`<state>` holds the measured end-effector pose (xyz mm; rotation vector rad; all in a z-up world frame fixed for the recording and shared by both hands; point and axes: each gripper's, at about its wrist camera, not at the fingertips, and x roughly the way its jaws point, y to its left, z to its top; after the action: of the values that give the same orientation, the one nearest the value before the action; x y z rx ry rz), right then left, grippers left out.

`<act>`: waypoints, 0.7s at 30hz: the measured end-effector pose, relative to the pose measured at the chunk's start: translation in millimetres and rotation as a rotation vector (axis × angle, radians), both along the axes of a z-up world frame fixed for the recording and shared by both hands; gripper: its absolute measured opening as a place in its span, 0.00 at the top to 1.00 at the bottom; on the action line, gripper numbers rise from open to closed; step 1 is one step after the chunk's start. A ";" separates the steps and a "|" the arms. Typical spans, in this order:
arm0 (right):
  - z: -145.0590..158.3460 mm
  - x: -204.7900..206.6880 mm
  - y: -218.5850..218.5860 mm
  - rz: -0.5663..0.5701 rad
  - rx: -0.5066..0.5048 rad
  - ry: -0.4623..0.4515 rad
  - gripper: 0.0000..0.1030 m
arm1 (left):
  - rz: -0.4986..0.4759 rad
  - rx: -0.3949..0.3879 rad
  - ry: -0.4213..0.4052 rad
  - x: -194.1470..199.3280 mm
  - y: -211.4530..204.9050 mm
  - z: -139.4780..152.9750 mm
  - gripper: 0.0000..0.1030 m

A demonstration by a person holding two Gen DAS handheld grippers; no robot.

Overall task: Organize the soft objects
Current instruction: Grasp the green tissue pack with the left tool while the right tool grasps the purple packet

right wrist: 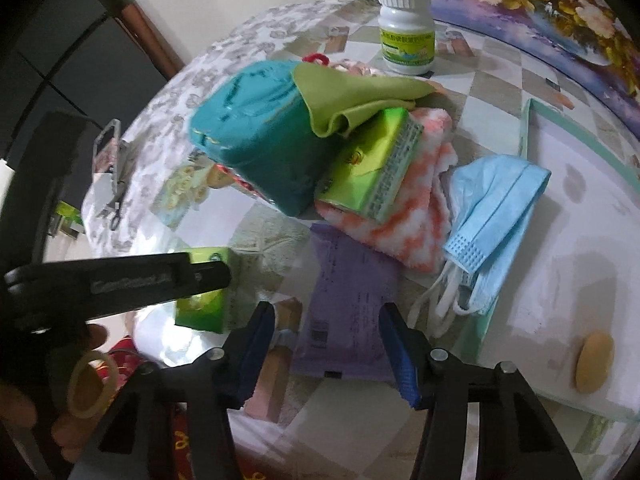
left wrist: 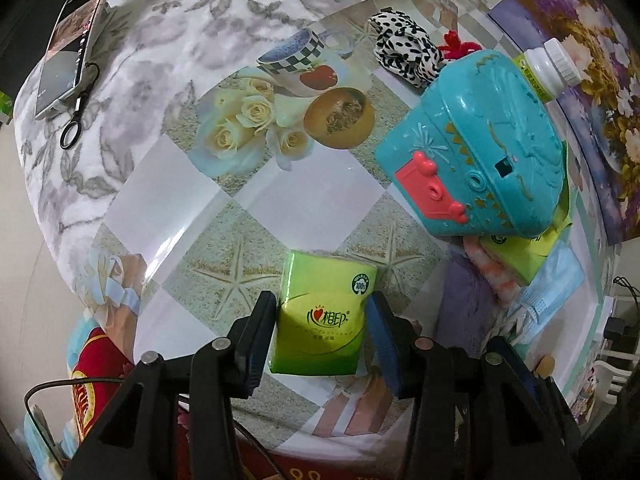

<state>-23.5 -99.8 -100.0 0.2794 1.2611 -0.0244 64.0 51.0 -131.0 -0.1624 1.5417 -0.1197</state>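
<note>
The left claw (left wrist: 320, 336) is pointing down at the counter (left wrist: 256, 200) and is gripping a green tissue pack (left wrist: 322, 316), its dark pads pressing on the pack's two sides. The pack is sitting low over the patterned counter cover, near the front edge. To the right of it, a teal plastic toy case (left wrist: 480, 148) is lying tilted on top of a heap of soft things, blocking the way to them. Beyond the case, a black-and-white spotted cloth (left wrist: 404, 50) is lying on the far side, and a phone (left wrist: 76, 40) is resting far off to the left.

The right claw (right wrist: 326, 344) is standing half open over a purple packet (right wrist: 348, 304), with the packet lying flat between the pads; whether they are touching it cannot be told. Just beyond the packet, a second green tissue pack (right wrist: 374, 164) is leaning on a pink-and-white fluffy cloth (right wrist: 416, 216), with a green cloth (right wrist: 356, 100) draped over the case. A blue face mask (right wrist: 496, 208) is lying to the right, and a white pill bottle (right wrist: 406, 30) is standing at the far side.
</note>
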 end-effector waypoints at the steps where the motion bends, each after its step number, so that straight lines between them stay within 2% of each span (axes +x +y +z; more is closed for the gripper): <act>1: -2.9 1.7 0.1 -0.001 -0.010 0.008 0.44 | -0.003 0.002 -0.001 -2.5 2.6 6.4 0.51; 7: -21.8 11.3 4.1 -0.001 -0.058 0.054 0.44 | -0.022 0.025 -0.007 -7.5 -9.0 19.9 0.51; 21: -34.0 21.8 22.6 0.016 -0.118 0.046 0.47 | -0.067 0.093 -0.014 -5.3 -28.8 6.8 0.51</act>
<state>-1.7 -77.3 -134.0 0.1676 1.3025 -0.0916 58.7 22.2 -124.2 -0.0364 1.5360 -0.1010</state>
